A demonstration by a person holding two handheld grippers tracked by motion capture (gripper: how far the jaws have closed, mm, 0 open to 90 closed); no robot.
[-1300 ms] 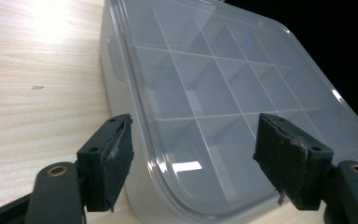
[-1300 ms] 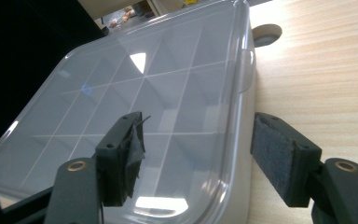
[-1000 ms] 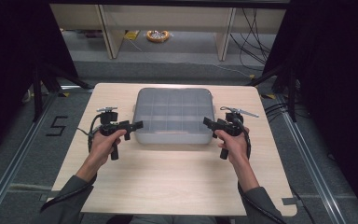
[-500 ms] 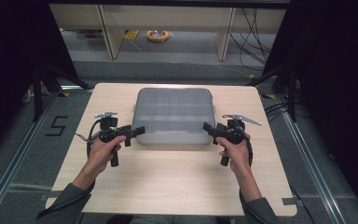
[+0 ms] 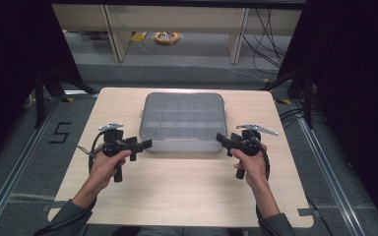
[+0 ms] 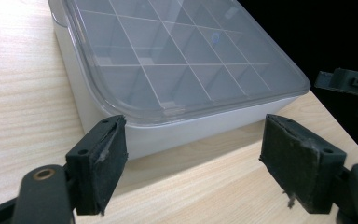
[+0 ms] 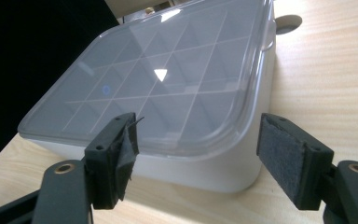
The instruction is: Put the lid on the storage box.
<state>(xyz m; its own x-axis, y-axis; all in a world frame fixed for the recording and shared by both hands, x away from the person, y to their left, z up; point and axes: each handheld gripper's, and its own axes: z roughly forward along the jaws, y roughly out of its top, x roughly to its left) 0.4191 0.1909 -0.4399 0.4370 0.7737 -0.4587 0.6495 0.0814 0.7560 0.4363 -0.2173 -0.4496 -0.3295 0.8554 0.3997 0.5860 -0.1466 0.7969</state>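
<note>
between both grippers' jaws (wide apart) sits the lidded box [image 5: 183, 121].

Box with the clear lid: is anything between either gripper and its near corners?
Nothing visible. The left gripper and right gripper are open, each facing a near corner of the box, with bare table between.

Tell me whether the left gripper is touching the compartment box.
Apart. In the left gripper view the left gripper is open, both pads short of the compartment box, with bare table showing between the pads and the box's near wall.
</note>
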